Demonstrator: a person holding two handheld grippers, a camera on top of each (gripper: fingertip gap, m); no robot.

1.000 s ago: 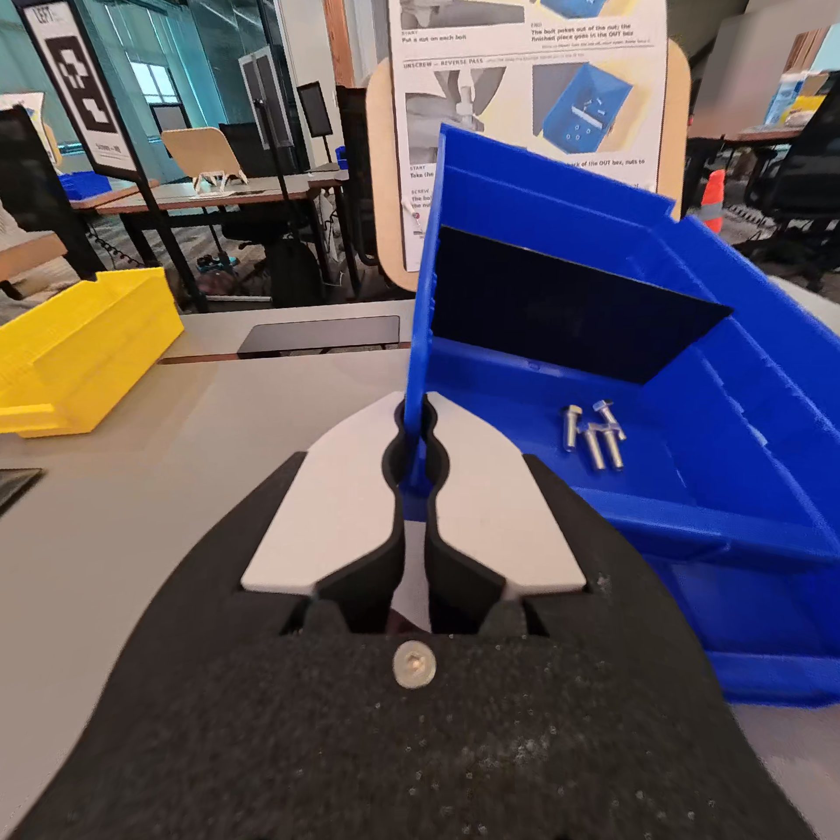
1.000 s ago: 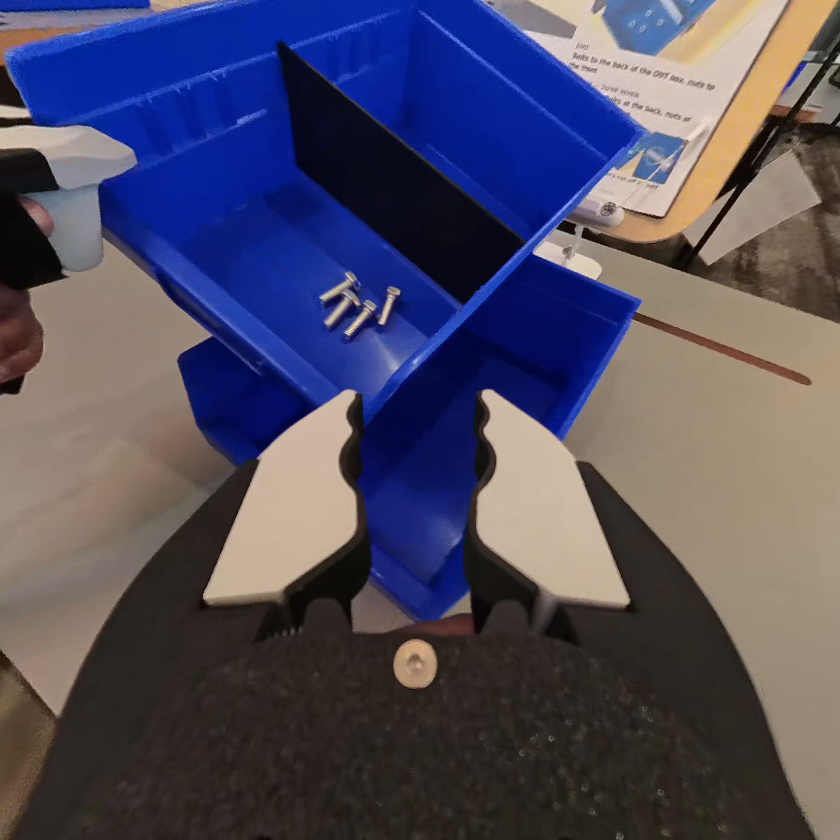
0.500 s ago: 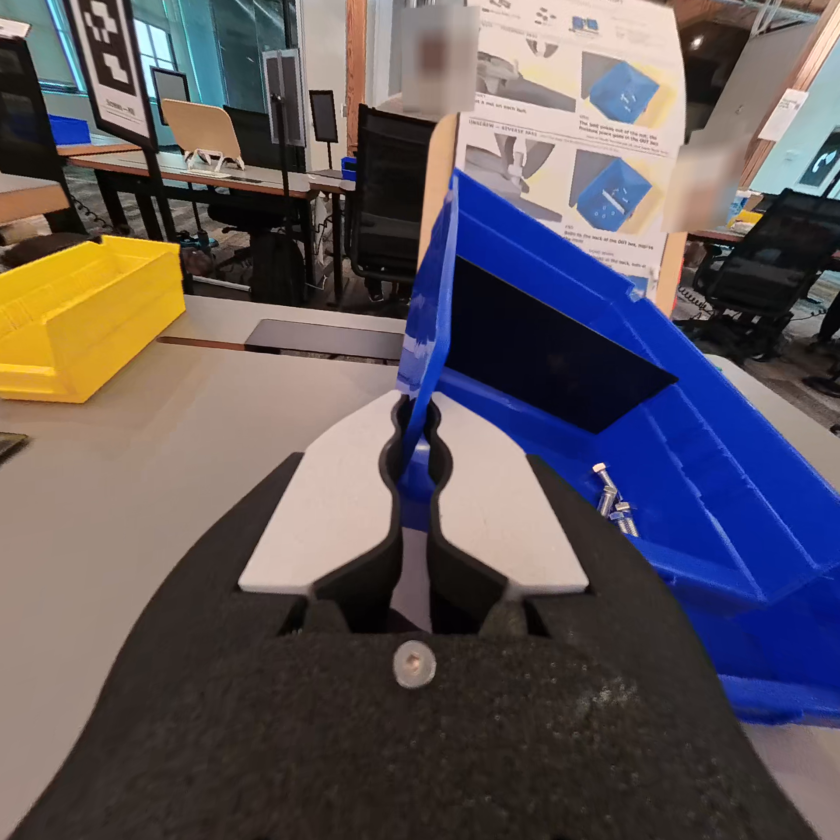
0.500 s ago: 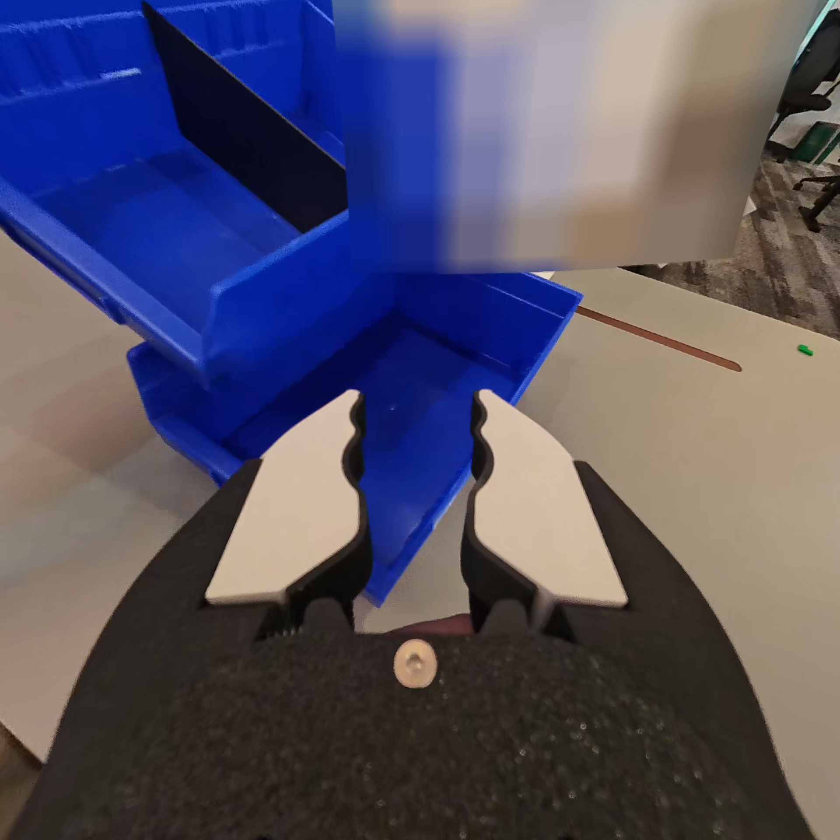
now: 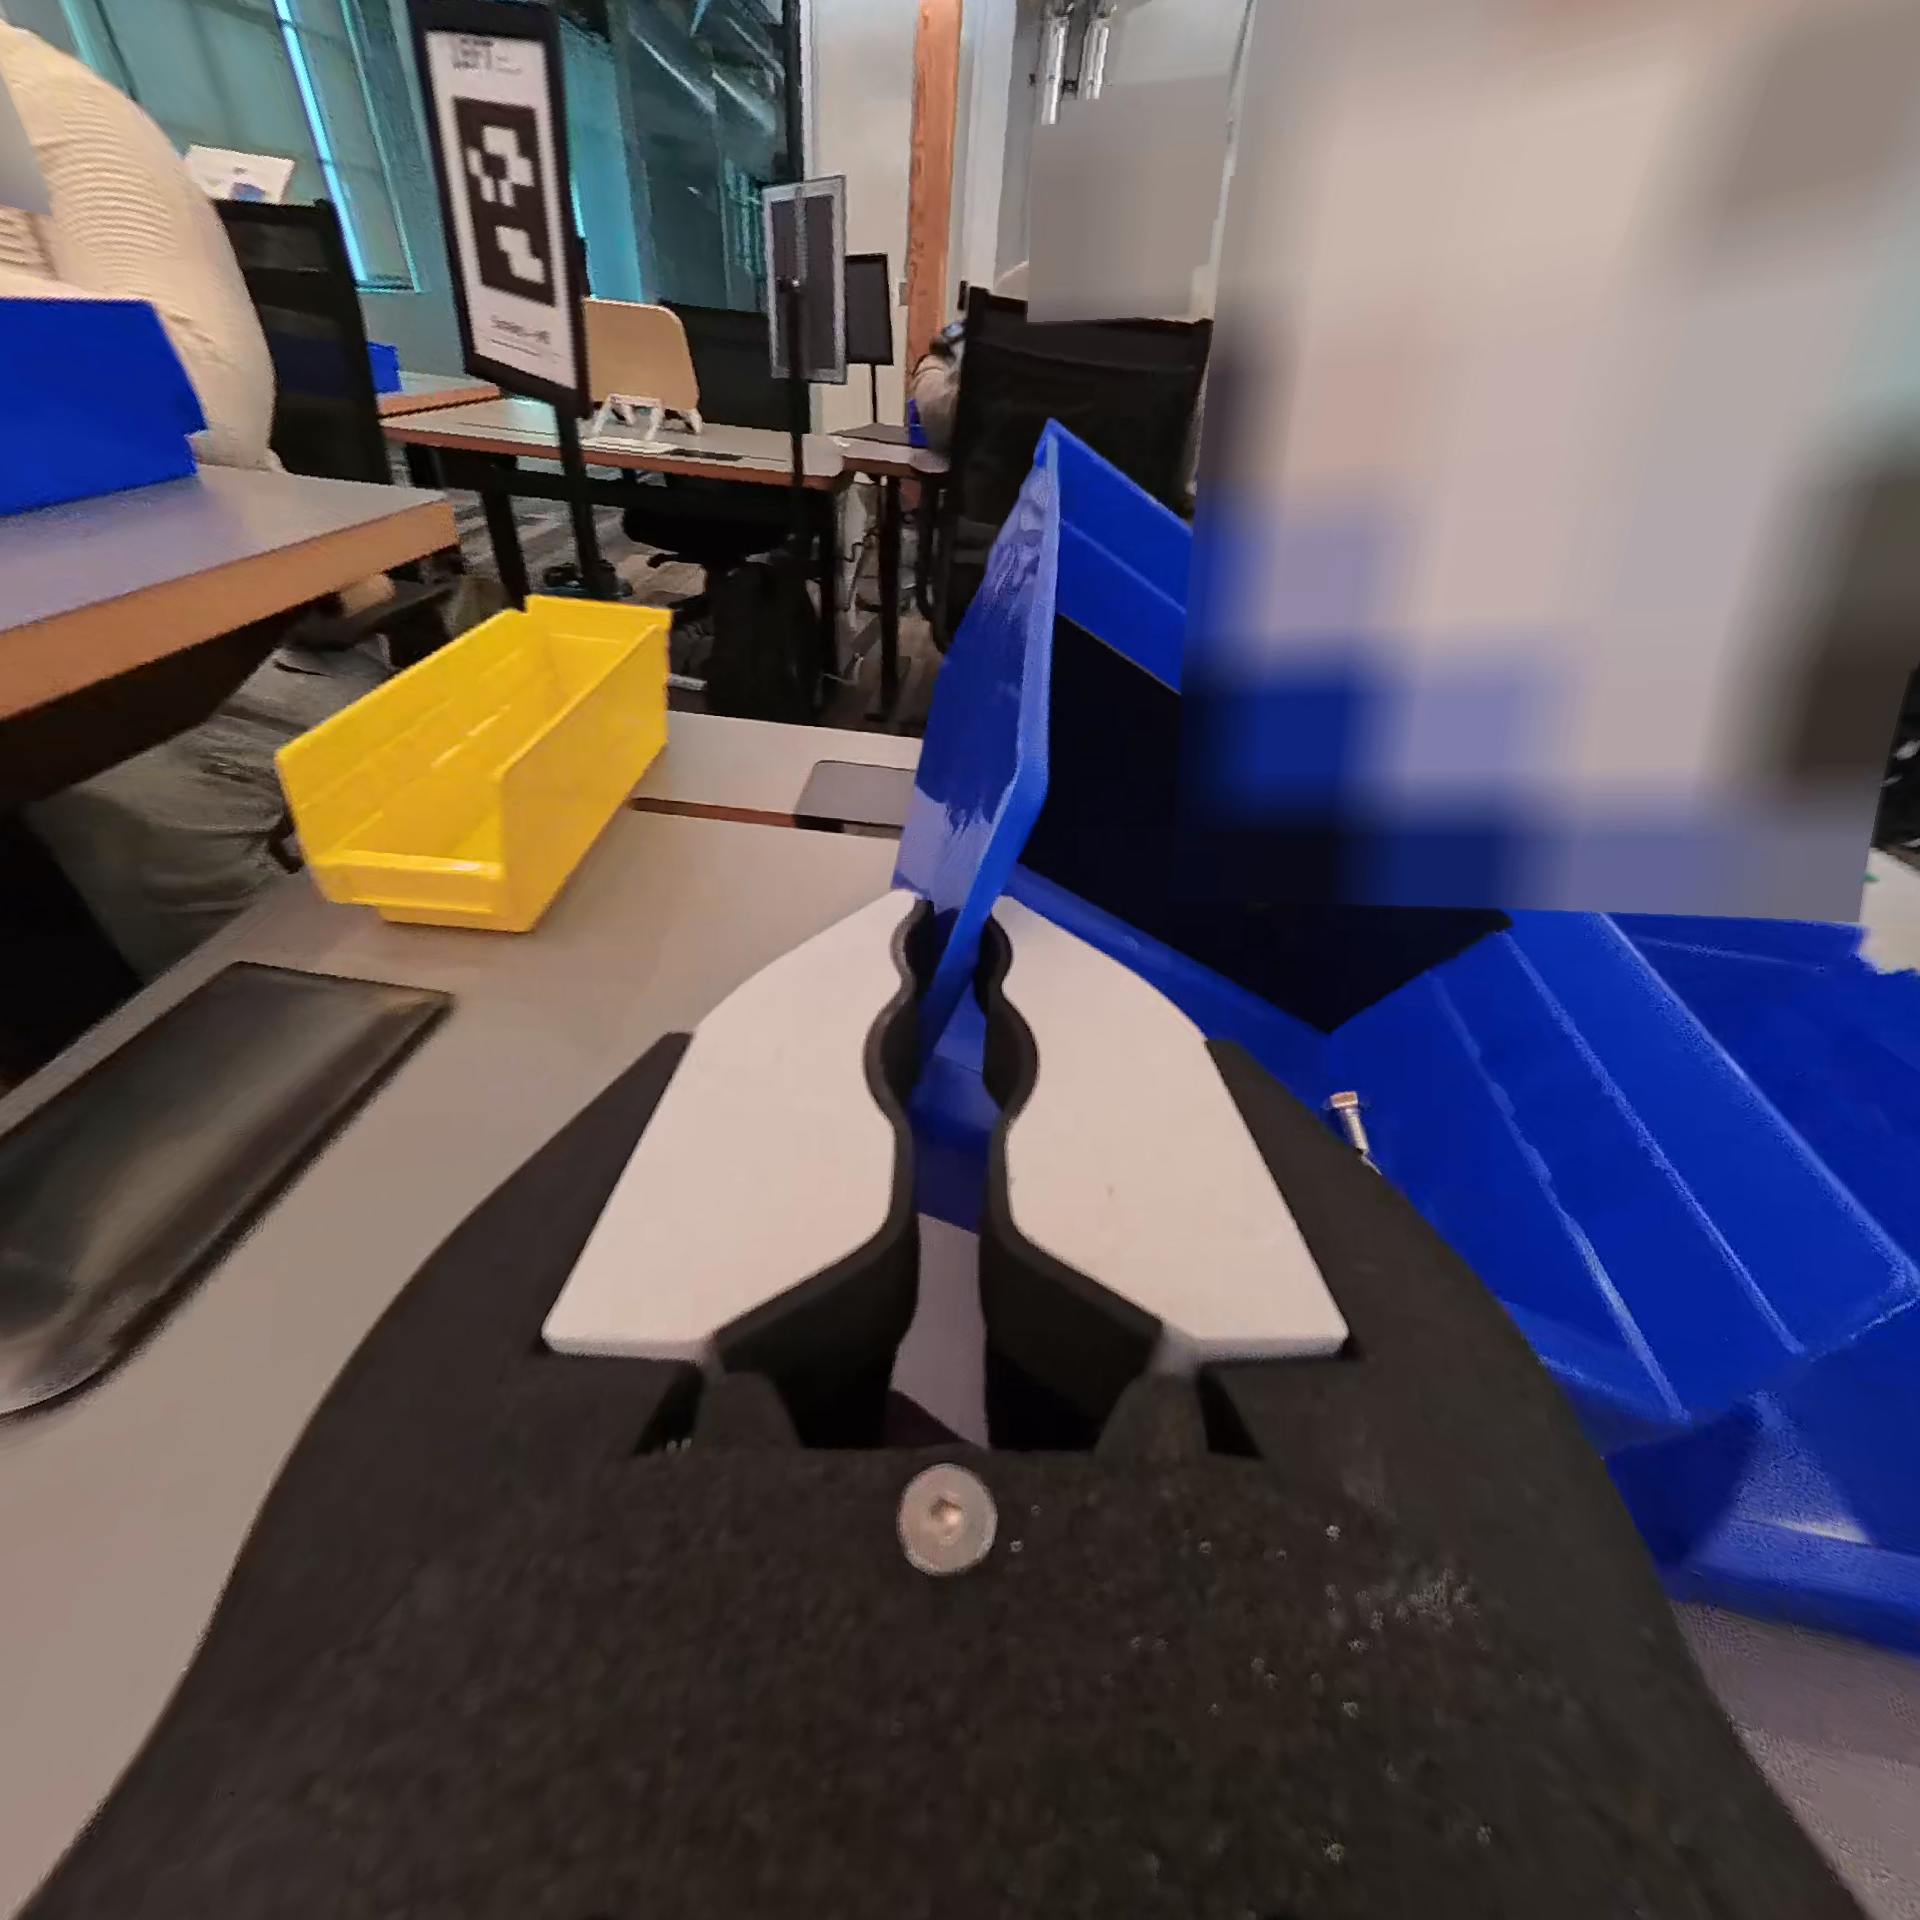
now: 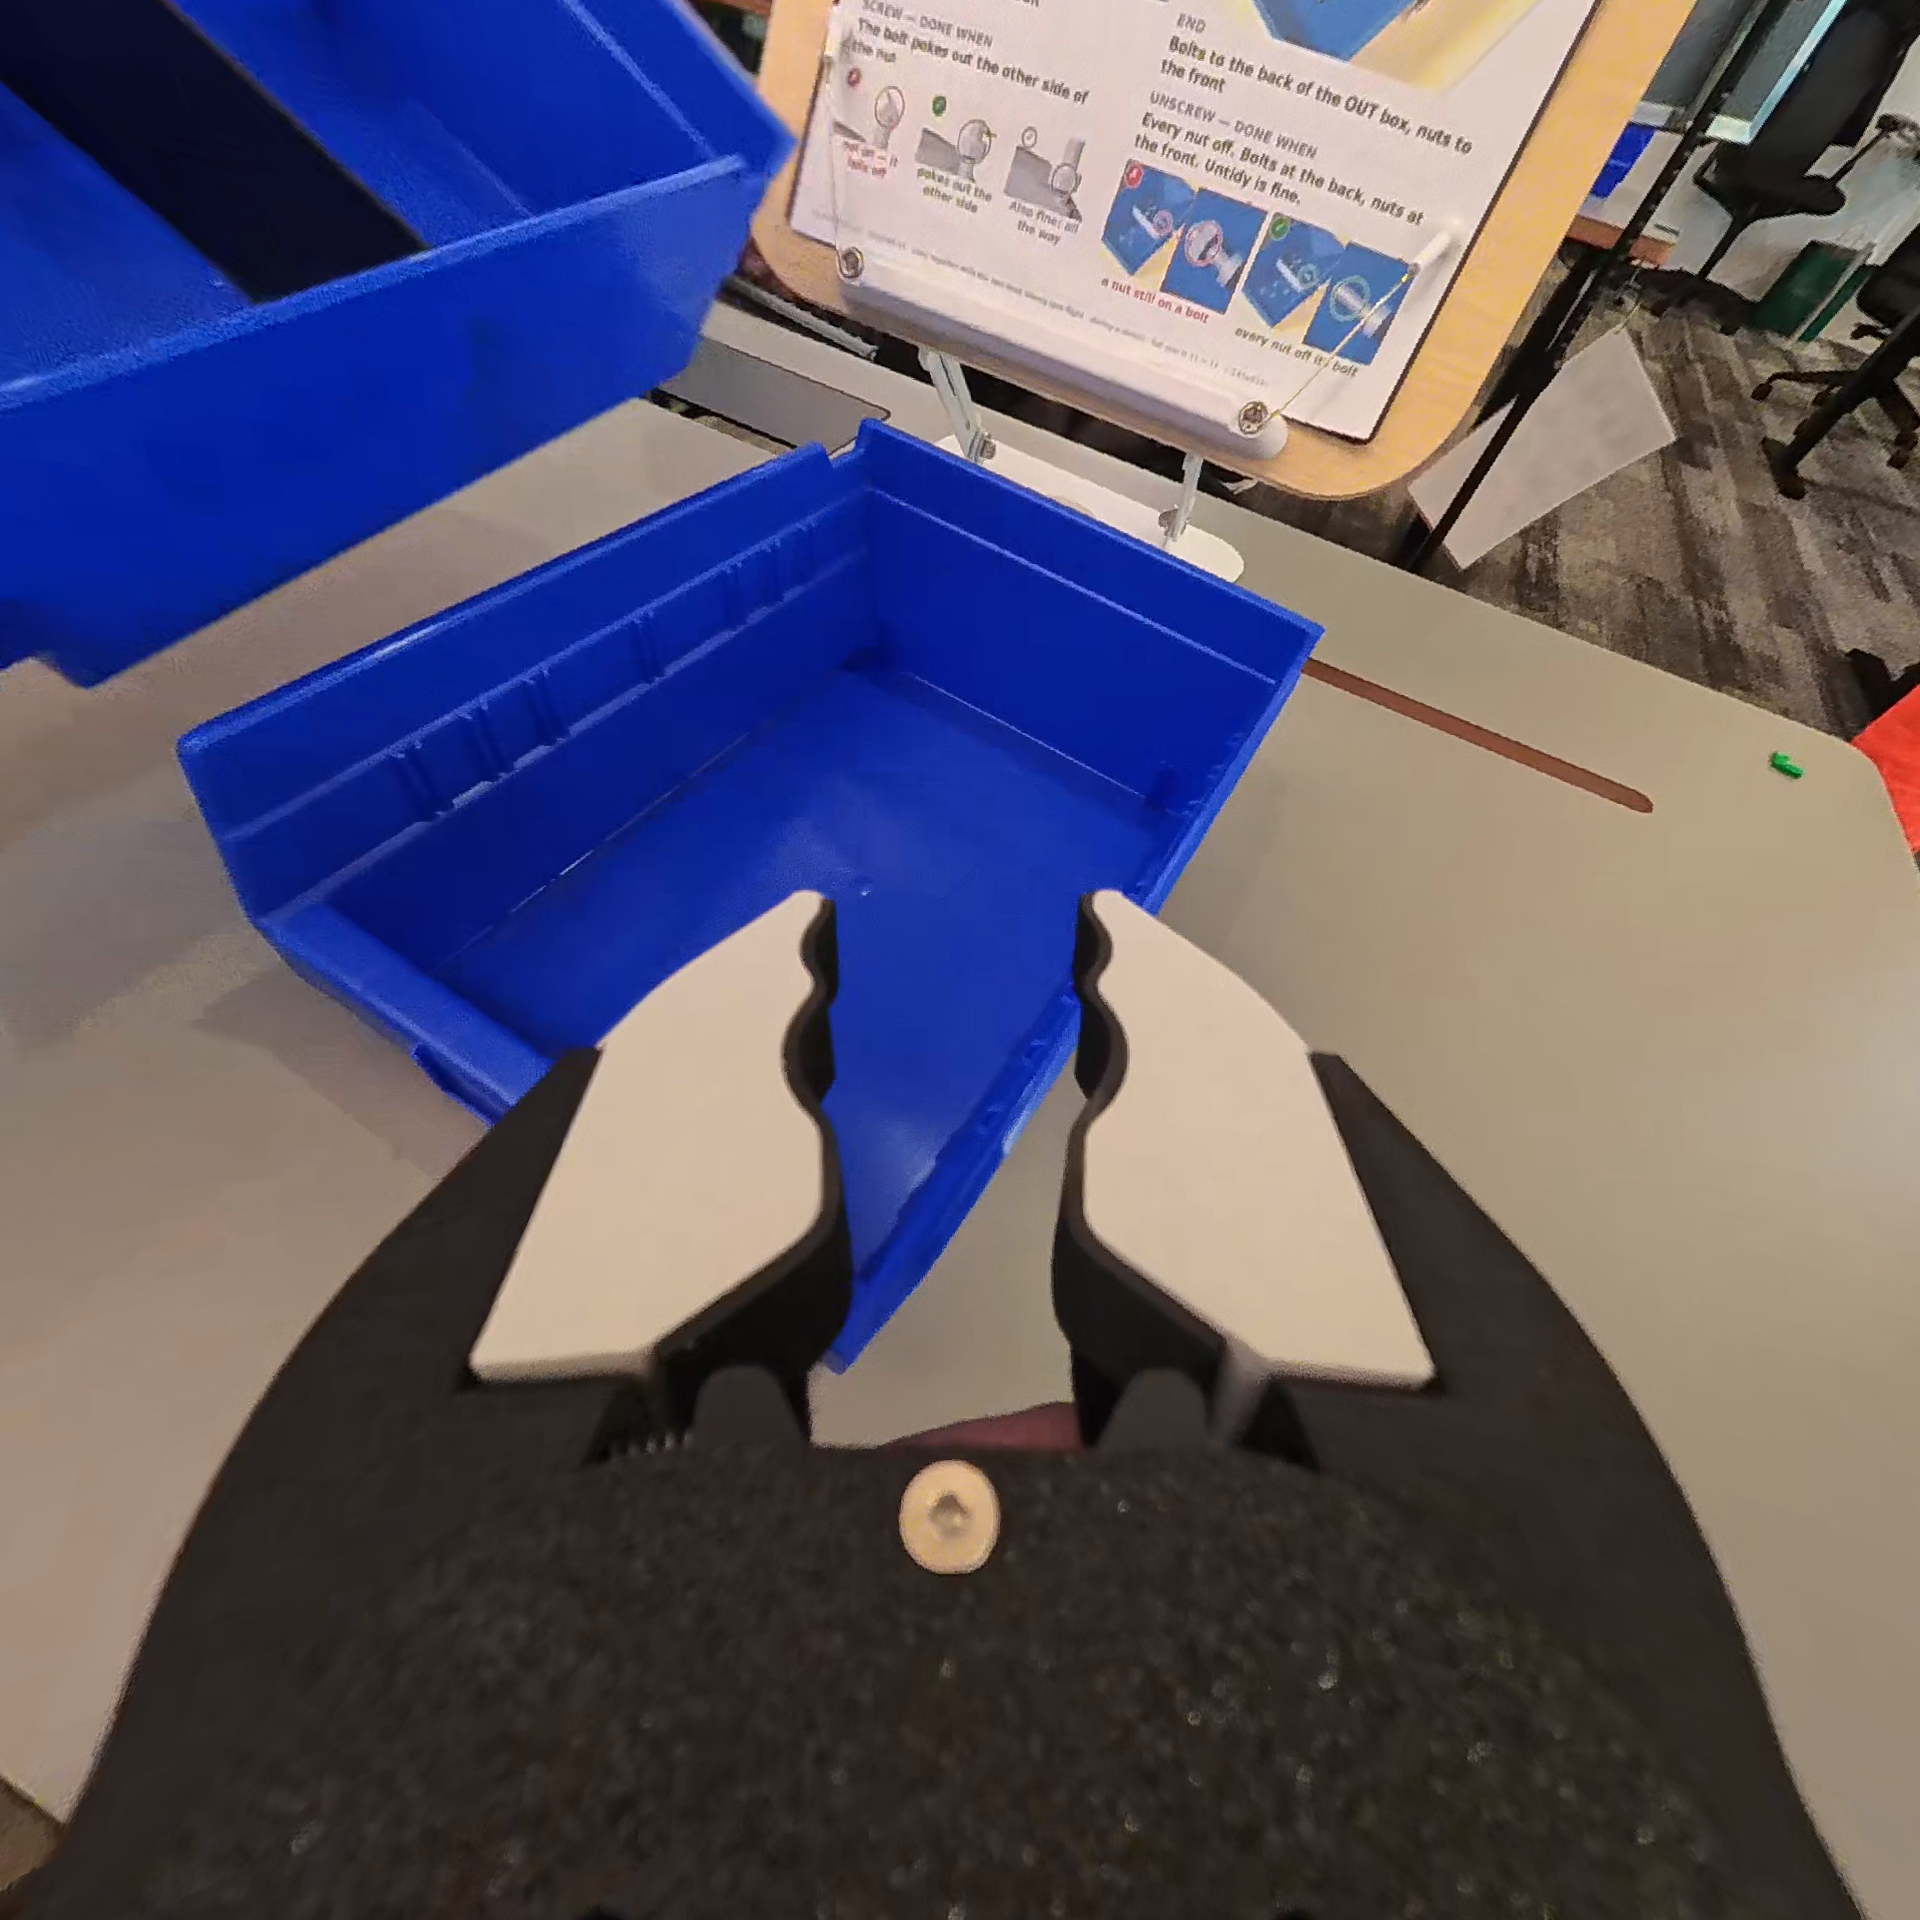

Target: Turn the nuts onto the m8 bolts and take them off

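Note:
My left gripper (image 5: 951,940) is shut on the side wall of a blue bin (image 5: 987,727) and holds it lifted and tilted. This bin has a black divider (image 5: 1101,790). One silver bolt (image 5: 1349,1114) shows inside it by my right finger; the rest are hidden. The lifted bin also shows at the upper left of the right wrist view (image 6: 343,312). My right gripper (image 6: 951,920) is open and empty above the near corner of a second blue bin (image 6: 520,748), which rests empty on the grey table (image 6: 1507,987).
A yellow bin (image 5: 478,769) sits on the table at the left. A black pad (image 5: 177,1132) lies at the near left. An instruction sheet on a wooden board (image 6: 1122,208) stands behind the empty bin. A small green piece (image 6: 1785,765) lies far right. Some 40 cm of space lies between my two pairs of fingers.
My left gripper has raised and tilted the divided bin up off the lower bin. The bolts have slid toward the near wall. My right gripper has drawn back and now looks at the uncovered lower bin.

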